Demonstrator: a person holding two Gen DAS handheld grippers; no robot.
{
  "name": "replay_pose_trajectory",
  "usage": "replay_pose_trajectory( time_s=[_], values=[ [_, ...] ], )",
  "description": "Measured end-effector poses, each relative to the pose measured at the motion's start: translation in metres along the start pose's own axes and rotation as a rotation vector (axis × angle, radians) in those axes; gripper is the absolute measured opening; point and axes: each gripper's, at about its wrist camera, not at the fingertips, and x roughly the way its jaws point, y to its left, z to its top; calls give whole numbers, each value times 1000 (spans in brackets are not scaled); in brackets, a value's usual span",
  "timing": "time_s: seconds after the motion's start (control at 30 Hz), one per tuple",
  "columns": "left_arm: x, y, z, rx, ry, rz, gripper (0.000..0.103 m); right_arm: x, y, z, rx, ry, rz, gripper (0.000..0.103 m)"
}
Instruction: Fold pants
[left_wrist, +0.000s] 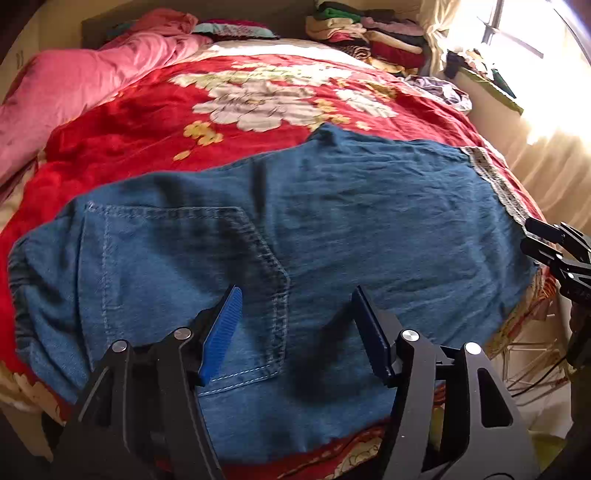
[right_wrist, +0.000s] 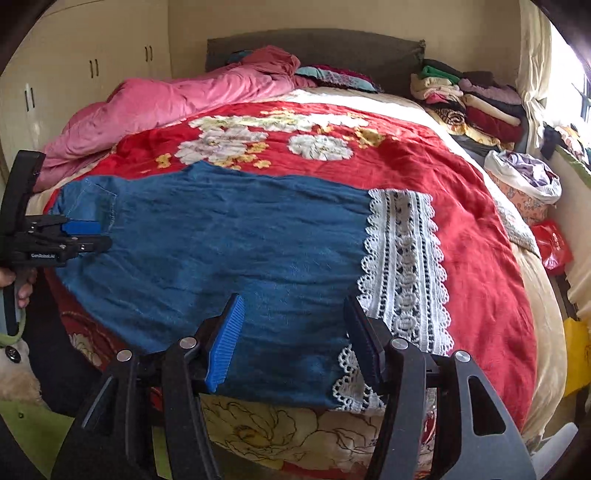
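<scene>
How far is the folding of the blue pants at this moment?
Done: the blue denim pants with white lace hem lie flat on the red floral blanket, apparently folded leg over leg. In hand: nothing; left gripper and right gripper are open above the cloth. Left: folding across the length.

We find the left gripper (left_wrist: 295, 332) pitched downward, its two fingers (left_wrist: 221, 332) standing apart with nothing clamped between the blue pads. The right gripper (right_wrist: 293, 336) is likewise tilted down, fingers (right_wrist: 225, 339) parted and gripping nothing. Seen from the right wrist view, the left gripper sits at the far left edge, and a hand (right_wrist: 20, 284) wraps its handle from below.
</scene>
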Motion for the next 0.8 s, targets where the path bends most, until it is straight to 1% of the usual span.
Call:
replay_pose_trajectory(
  time_s=[0.07,0.1,0.13,0.17,0.27,0.37,0.47,0.53,0.6,0.8],
  values=[
    [-1,11,0,-38,-5,-9,54,11,-14,-7,30,94,-105,55],
    [-2,15,1,-43,-5,-12,54,13,-22,-11,47,111,-119,54],
    [-2,17,0,-40,-8,-11,54,10,-30,-16,80,107,-80,54],
    [-2,19,0,-39,-11,-8,54,8,-33,-20,96,106,-67,54],
    [-1,21,-1,-45,-12,-18,54,7,-32,-24,80,101,-69,54],
    [-1,20,-2,-41,-12,-16,54,11,-38,-26,129,96,-46,54],
    [-1,21,-2,-46,-15,-21,54,13,-40,-29,144,87,-36,54],
    [-1,20,-2,-45,-19,-25,56,12,-41,-30,150,80,-32,54],
    [-3,18,-3,-41,-28,-33,61,12,-41,-30,154,79,-30,55],
    [-14,13,-1,-34,-48,-8,70,4,-44,-23,179,80,-16,55]
  ],
)
